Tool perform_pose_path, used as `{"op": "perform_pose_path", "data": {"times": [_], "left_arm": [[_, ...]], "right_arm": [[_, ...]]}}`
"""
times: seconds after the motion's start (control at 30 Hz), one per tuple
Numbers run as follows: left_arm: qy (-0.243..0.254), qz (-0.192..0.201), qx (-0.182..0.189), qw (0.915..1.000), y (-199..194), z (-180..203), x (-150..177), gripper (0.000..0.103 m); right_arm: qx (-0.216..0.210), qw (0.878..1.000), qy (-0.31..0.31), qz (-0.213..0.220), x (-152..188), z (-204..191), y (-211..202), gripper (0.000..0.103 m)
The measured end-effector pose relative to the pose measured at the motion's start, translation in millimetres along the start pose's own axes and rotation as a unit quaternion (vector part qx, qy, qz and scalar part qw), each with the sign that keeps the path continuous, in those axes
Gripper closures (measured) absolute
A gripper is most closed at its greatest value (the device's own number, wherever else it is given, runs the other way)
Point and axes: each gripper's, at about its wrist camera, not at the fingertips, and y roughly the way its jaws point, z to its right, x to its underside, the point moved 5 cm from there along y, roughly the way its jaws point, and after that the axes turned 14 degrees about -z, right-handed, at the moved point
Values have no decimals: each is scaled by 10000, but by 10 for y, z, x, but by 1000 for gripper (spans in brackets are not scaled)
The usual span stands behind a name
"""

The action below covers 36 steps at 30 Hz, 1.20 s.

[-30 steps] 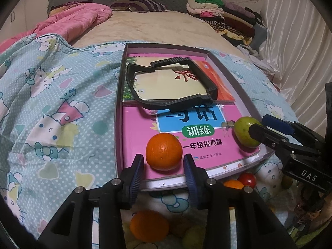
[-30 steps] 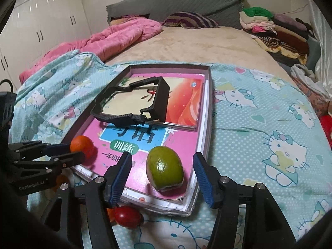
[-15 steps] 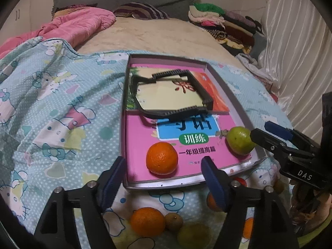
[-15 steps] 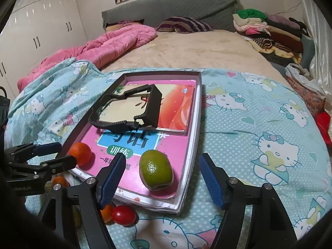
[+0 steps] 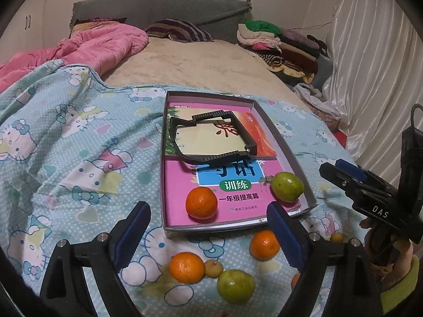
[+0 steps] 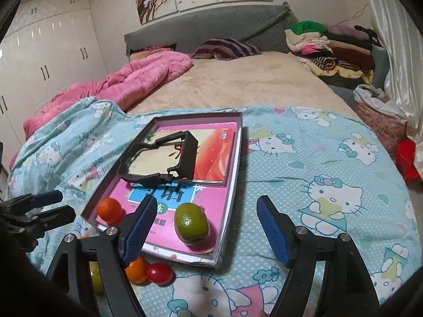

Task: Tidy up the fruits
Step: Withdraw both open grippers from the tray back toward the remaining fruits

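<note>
Left wrist view: the left gripper (image 5: 208, 233) was seen with its jaws spread wide and nothing between the pads; they had just been opening. An orange (image 5: 201, 202) had been left on the pink book (image 5: 182, 185) inside the shallow box (image 5: 290, 153), lying at about twelve o'clock from the jaws, just beyond them and apart from both pads. A green fruit (image 5: 287, 186) sat at two o'clock on the same book, near the box's right wall. Loose fruit was spread on the blanket (image 5: 79, 145) under the jaws: a second orange (image 5: 187, 267) at six o'clock, a small brown fruit (image 5: 214, 268) touching it, a second green fruit (image 5: 235, 285) and a third orange (image 5: 264, 245) at four o'clock. These were judged nearer to the left hand. The oranges looked round and dimpled, the green ones smooth and slightly egg-shaped. The right gripper (image 5: 343, 174) was visible at three o'clock.

Right wrist view: the right gripper (image 6: 205, 231) was likewise released and empty, its jaws having just been opening. The green fruit (image 6: 191, 223) lay in the box (image 6: 232, 185) between the blue ribbed pads in the frame but untouched, its long axis tilted toward one o'clock. A small red tomato (image 6: 160, 273), glossy, rested on the blanket at seven o'clock beside an orange partly hidden by the left finger. A black plastic frame (image 6: 161, 158) lay on the upper book at eleven o'clock.
</note>
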Motion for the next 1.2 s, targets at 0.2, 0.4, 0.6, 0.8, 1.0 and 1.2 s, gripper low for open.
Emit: {"op": "perform_pose_path", "data": {"times": [0.2,0.4,0.6,0.8,1.0,1.2], "left_arm": [[-26,92,35,9999,-119,-7,73,8],[-4,172,-13,9999,-225,4,156,6],[37,185,-6,9998,-296,5,249,6],[132,165,2,9998,-339,40,361,6],[248,145,-17,9996,-369,74,466,6],[292,89,2,9995,-372,80,569,6]], "right_arm": [[-28,9999,50,120,76,-31,-181,22],[71,9997,38,222,193,-124,-339,21],[-30,9993,100,372,403,-195,-512,14],[-72,9987,210,457,547,-206,-674,11],[-37,9990,201,408,647,-262,-722,11],[-23,9993,139,333,776,-357,-762,11]]}}
